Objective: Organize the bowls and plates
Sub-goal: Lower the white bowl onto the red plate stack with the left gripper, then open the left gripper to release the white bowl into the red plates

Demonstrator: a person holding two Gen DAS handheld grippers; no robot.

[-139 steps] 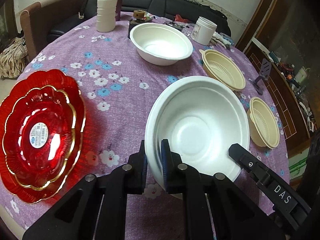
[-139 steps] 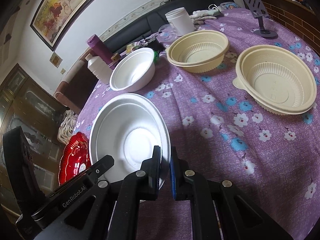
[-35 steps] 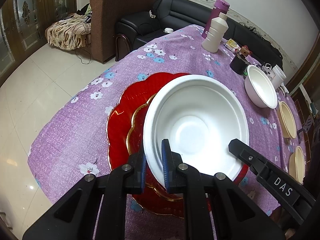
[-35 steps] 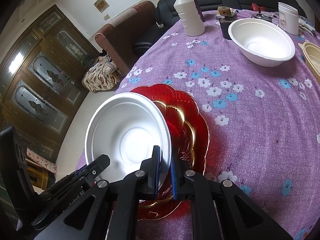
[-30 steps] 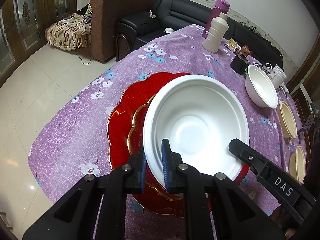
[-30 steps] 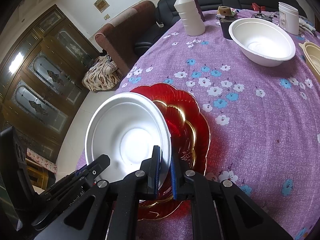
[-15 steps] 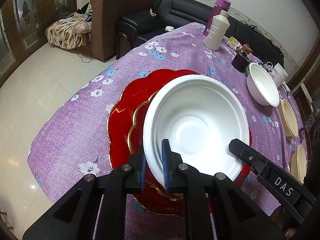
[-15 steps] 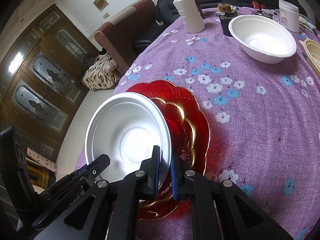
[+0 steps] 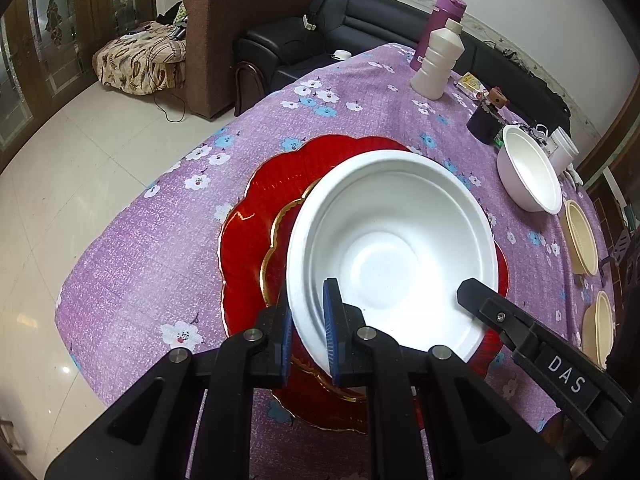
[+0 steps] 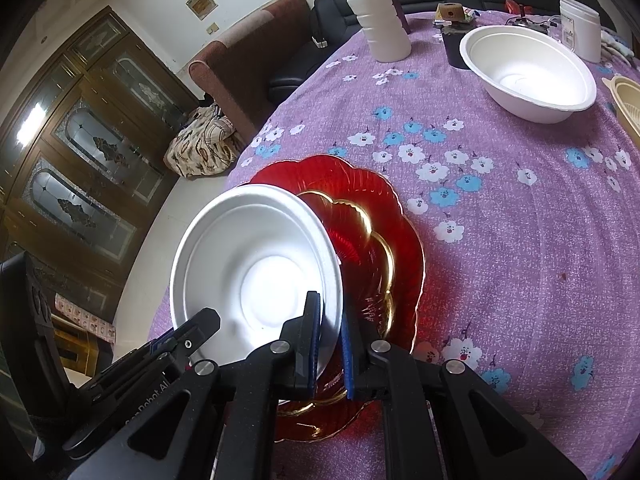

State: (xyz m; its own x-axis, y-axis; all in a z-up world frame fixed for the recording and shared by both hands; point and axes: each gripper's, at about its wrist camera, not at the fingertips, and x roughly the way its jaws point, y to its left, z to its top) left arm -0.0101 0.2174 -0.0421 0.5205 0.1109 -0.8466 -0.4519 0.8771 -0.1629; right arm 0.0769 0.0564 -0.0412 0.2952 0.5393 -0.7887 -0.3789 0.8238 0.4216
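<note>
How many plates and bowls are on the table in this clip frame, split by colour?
Red plates: 2, a large plate with a smaller gold-rimmed plate stacked on it.
White bowls: 2, the held bowl over the plates and the far bowl.
Cream bowls: 2, the farther and the nearer.
Total: 6

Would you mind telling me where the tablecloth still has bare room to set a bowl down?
Bare cloth lies between the red plates and the far white bowl, and right of the plates. Crowded: the far edge around the white bottle, and the cream bowls.
</note>
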